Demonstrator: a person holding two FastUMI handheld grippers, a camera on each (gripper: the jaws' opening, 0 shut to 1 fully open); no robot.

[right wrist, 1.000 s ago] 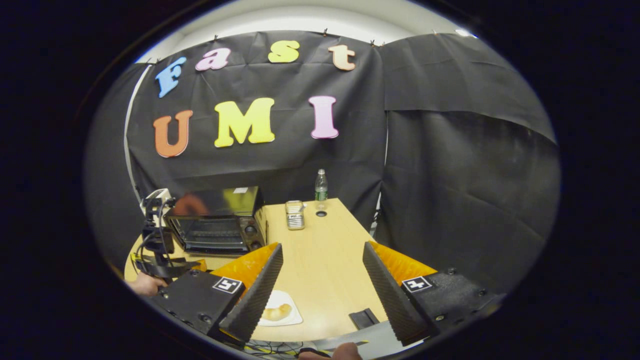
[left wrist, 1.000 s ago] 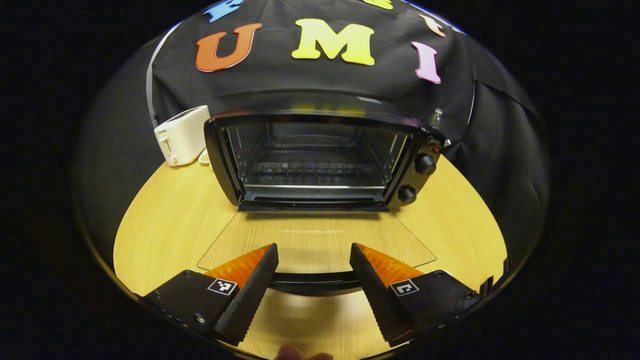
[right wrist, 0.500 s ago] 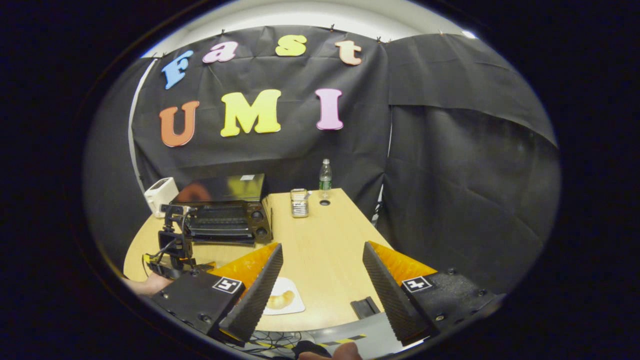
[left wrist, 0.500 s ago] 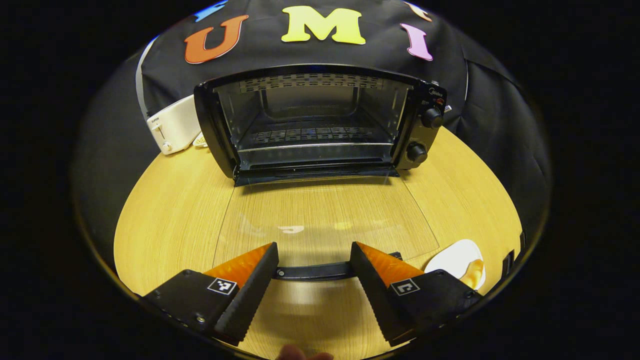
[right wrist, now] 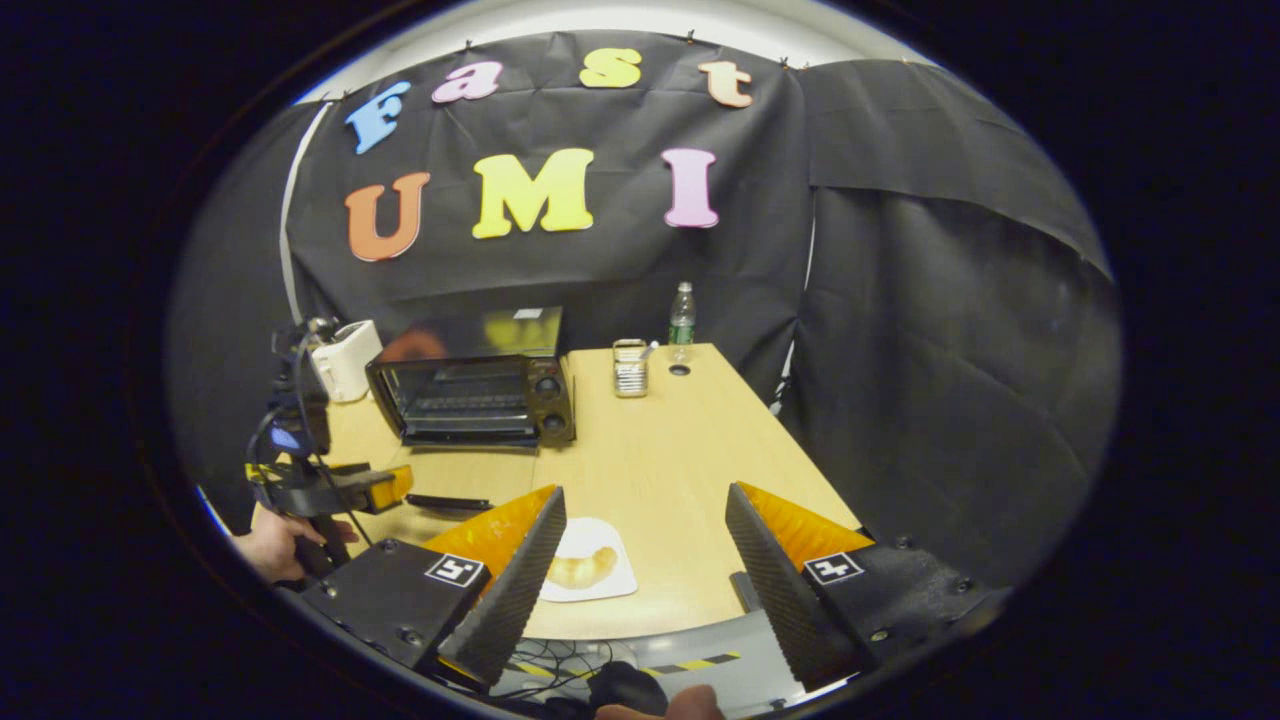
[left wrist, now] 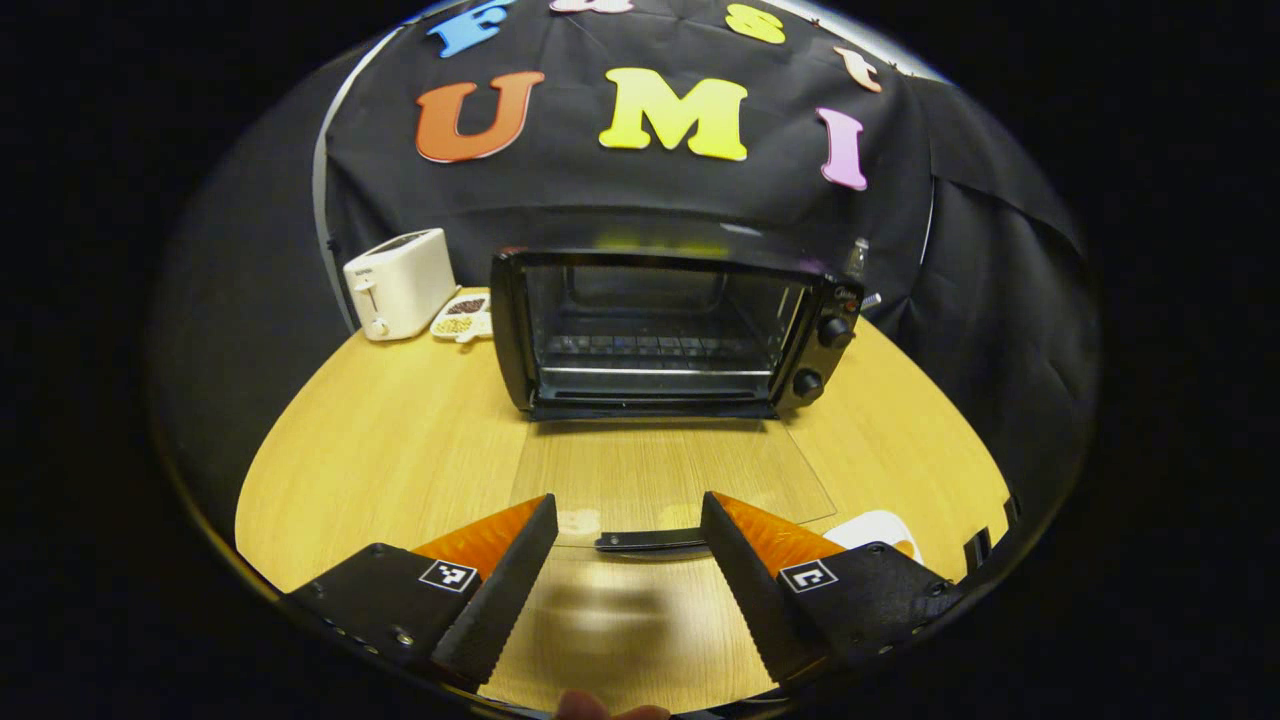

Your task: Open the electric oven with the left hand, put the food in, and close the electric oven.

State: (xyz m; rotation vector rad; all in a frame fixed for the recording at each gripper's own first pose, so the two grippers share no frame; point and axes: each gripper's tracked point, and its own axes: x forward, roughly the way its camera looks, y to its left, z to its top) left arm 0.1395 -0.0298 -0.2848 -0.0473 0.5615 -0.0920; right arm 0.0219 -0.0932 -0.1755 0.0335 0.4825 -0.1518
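The black electric oven [left wrist: 660, 335] stands mid-table with its glass door [left wrist: 670, 470] folded down flat and the rack bare inside. My left gripper [left wrist: 628, 500] is open, a little back from the door's handle [left wrist: 648, 541] and not touching it. In the right gripper view the oven [right wrist: 475, 390] sits at the left, and the left gripper [right wrist: 398, 483] hovers near the handle [right wrist: 448, 502], held by a hand [right wrist: 270, 540]. A piece of golden bread [right wrist: 582, 568] lies on a white plate [right wrist: 610, 585]. My right gripper [right wrist: 645, 492] is open above the plate.
A white toaster [left wrist: 400, 283] and a small dish of snacks [left wrist: 462, 317] stand left of the oven. The plate's rim [left wrist: 872, 525] shows by the door's right corner. A water bottle [right wrist: 682, 315] and a metal holder [right wrist: 630, 367] stand at the table's far end.
My left gripper has let go of the door handle and pulled back from the oven, leaving the door flat open. The right gripper's view has shifted, and the plate now sits more between its fingers.
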